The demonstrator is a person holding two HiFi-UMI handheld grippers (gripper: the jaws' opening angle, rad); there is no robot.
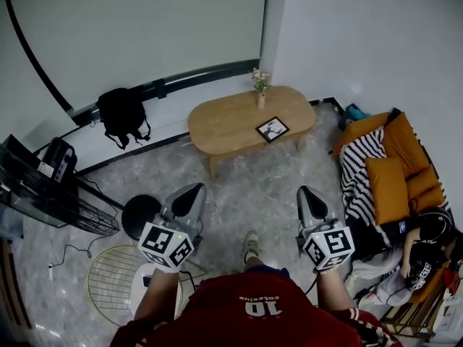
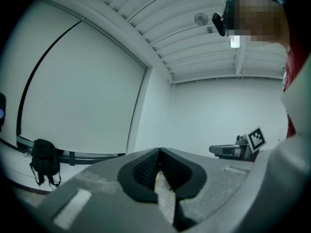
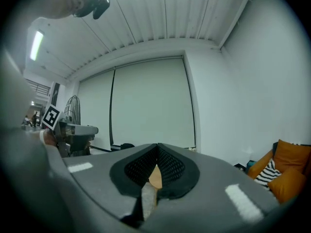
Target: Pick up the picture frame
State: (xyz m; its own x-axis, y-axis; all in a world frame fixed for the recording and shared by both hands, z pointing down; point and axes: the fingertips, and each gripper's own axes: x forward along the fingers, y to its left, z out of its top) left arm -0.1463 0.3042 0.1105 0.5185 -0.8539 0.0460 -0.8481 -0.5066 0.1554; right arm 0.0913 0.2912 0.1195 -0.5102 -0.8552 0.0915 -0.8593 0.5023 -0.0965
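Note:
A small black picture frame (image 1: 273, 129) lies flat on the right part of an oval wooden coffee table (image 1: 224, 125), near a little vase of flowers (image 1: 260, 90). Both grippers are held level over the marble floor, well short of the table. My left gripper (image 1: 191, 194) has its jaws shut together with nothing between them, as the left gripper view shows (image 2: 159, 150). My right gripper (image 1: 308, 195) is likewise shut and empty (image 3: 157, 145). Neither gripper view shows the frame; a sliver of the tabletop peeks through the right jaws.
A black backpack (image 1: 123, 113) leans on the wall at the left. A fan (image 1: 51, 201) and a round wire basket (image 1: 119, 280) stand at the lower left. An orange sofa (image 1: 398, 172) with a striped throw, and a seated person (image 1: 427, 244), are at the right.

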